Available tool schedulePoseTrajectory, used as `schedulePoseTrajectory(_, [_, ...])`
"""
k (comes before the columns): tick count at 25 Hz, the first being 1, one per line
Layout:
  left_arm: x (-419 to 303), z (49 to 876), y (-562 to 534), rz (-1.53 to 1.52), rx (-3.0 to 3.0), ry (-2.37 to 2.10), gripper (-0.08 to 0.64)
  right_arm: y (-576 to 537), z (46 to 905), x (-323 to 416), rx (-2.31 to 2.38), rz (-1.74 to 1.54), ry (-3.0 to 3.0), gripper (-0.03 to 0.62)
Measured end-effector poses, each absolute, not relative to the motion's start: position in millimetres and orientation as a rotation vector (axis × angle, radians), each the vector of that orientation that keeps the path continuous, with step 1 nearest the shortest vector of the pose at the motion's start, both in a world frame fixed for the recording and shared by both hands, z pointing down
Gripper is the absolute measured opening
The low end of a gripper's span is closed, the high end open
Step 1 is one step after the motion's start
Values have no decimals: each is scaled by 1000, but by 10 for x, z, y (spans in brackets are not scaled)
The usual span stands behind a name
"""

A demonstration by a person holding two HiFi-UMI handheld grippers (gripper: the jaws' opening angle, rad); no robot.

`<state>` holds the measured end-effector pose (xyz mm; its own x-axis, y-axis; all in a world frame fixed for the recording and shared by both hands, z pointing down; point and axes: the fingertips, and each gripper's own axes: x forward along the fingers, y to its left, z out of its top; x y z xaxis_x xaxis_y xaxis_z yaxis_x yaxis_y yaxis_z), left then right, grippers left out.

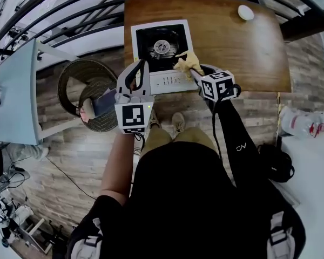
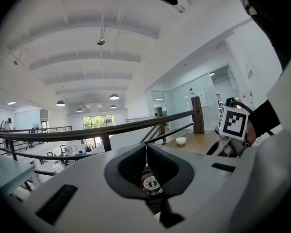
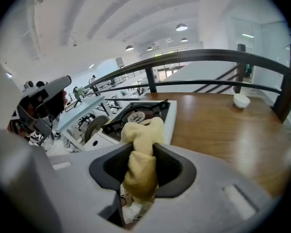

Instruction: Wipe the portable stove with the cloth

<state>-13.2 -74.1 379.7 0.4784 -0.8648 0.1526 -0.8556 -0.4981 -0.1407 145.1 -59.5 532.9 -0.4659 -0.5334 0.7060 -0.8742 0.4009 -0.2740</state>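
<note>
1. The portable stove [image 1: 162, 55] sits on the wooden counter [image 1: 243, 53], at the corner nearest the person's left side.
2. Orientation: the stove's long axis runs from the person toward the far edge of the counter. The control panel [image 1: 170, 81] is at the near end and the round burner [image 1: 162, 46] lies beyond it. The body is turned slightly off square with the counter edge.
3. The right claw [image 3: 141, 147] is clamped on a yellow cloth [image 1: 188, 62]. The cloth is bunched, and a wad of it sticks out past the tips, pointing toward the burner.
4. In the head view, the cloth is over the stove's near right part, where the burner well meets the control panel. Contact with the surface cannot be confirmed.
5. The left claw [image 2: 146, 155] has its jaws pressed together with nothing between them. It is held at the stove's left side and is aimed level, out toward a dark railing [image 2: 111, 130].
6. A small white bowl [image 1: 245, 12] stands on the far part of the counter, well apart from the stove.
</note>
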Motion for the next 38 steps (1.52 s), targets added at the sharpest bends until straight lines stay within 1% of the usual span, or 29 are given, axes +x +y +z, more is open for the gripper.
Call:
schedulePoseTrajectory(5, [187, 3713, -593, -292, -2652, 1538, 12, -444, 5374, 2004, 1278, 851, -2089, 124])
schedulePoseTrajectory(8, [280, 3681, -482, -289, -2637, 1546, 12, -369, 5264, 2081, 1288, 838, -2130, 124])
schedulePoseTrajectory(10, [282, 3657, -430, -286, -2625, 1558, 12, -356, 5070, 1988, 1276, 821, -2201, 124])
schedulePoseTrajectory(12, [215, 3626, -410, -282, -2598, 1580, 12, -372, 4876, 1733, 1213, 813, -2294, 124])
schedulePoseTrajectory(16, [-61, 3644, -368, -338, -2529, 1685, 12, -325, 4697, 963, 979, 822, -2464, 124])
schedulePoseTrajectory(21, [-415, 3660, -233, -366, -2434, 1815, 12, -26, 4834, 53, 663, 851, -2531, 124])
schedulePoseTrajectory(26, [-710, 3707, -28, -406, -2374, 1912, 12, 181, 5180, -375, 560, 879, -2471, 124])
schedulePoseTrajectory(30, [-781, 3820, 55, -431, -2387, 1925, 12, 297, 5503, -228, 570, 847, -2378, 124])
schedulePoseTrajectory(38, [-305, 3897, -37, -419, -2512, 1754, 12, 352, 5713, 987, 876, 799, -2248, 124])
